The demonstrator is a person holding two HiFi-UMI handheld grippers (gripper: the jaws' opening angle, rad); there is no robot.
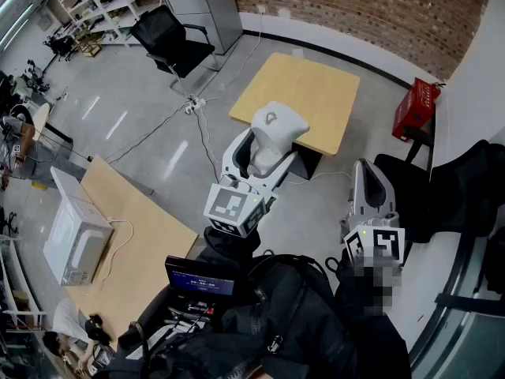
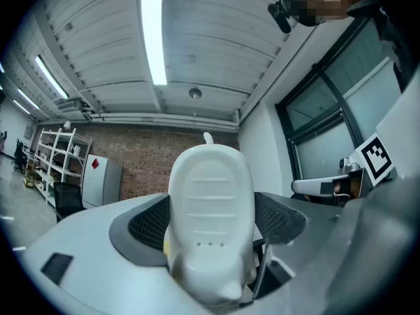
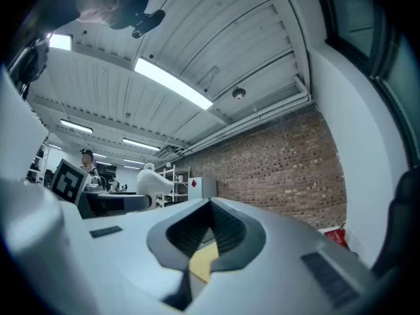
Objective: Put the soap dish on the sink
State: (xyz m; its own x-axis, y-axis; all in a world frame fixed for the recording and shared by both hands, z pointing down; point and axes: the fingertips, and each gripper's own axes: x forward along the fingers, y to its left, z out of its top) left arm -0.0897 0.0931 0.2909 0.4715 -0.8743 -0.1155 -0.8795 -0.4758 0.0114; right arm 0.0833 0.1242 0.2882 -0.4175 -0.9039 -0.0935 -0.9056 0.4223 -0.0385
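The white soap dish (image 1: 272, 131) is clamped between the pads of my left gripper (image 1: 264, 160), held up in the air over the grey floor. In the left gripper view the ribbed soap dish (image 2: 210, 222) stands upright between the two dark pads and fills the gap. My right gripper (image 1: 367, 186) hangs to the right at about the same height, its jaws together with nothing in them. In the right gripper view the right gripper (image 3: 210, 210) has its pads meeting at the tip, and the soap dish (image 3: 152, 178) shows far off at the left. No sink is in view.
A light wooden table (image 1: 304, 93) stands ahead on the floor. A second wooden table (image 1: 134, 251) at the left bears a white microwave (image 1: 75, 239). A black chair (image 1: 170, 38), a red crate (image 1: 416, 109), floor cables (image 1: 193, 105) and a black seat (image 1: 465, 188) surround the spot.
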